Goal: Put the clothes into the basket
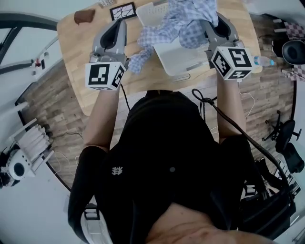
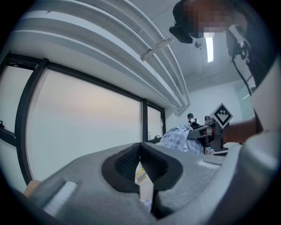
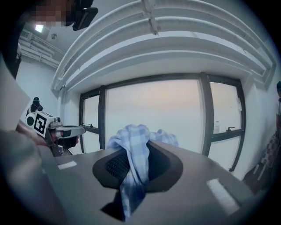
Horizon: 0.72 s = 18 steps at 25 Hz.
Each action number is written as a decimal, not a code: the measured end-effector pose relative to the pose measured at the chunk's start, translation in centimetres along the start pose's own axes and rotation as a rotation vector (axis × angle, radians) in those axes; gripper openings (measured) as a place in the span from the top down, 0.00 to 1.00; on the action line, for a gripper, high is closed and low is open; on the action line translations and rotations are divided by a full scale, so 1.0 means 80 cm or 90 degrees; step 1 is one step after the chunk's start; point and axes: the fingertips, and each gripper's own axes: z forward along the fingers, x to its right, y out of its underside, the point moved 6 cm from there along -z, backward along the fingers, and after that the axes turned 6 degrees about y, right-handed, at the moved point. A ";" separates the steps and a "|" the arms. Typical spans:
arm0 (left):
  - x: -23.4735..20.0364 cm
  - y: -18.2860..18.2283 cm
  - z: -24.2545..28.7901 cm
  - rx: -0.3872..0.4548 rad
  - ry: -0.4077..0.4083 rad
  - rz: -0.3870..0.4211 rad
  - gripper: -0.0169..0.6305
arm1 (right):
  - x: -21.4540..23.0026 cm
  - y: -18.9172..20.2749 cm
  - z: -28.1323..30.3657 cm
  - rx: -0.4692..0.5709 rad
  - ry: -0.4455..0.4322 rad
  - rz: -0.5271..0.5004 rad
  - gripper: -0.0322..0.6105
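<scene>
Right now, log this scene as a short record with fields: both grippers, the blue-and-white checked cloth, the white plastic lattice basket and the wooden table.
right gripper: shut on the blue-and-white checked cloth, bunched between its pads
left gripper: jaws together at the tips, nothing seen gripped
cloth: lies over the white plastic lattice basket, one end trailing on the wooden table beside the left gripper
basket: on the table, at its far side from the person
task: cloth not yet released into the basket
</scene>
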 end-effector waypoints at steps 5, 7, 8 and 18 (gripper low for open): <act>0.006 0.008 0.008 -0.003 0.002 -0.008 0.97 | -0.004 0.023 0.004 -0.025 -0.011 0.002 0.83; 0.004 0.014 0.008 -0.006 0.002 -0.014 0.97 | -0.010 0.032 0.009 -0.035 -0.017 0.004 0.83; 0.003 0.017 0.008 -0.008 0.002 -0.017 0.97 | -0.013 0.036 0.011 -0.040 -0.019 0.005 0.83; -0.010 0.037 -0.005 -0.018 -0.006 -0.032 0.97 | -0.043 0.076 0.022 -0.079 -0.038 0.006 0.83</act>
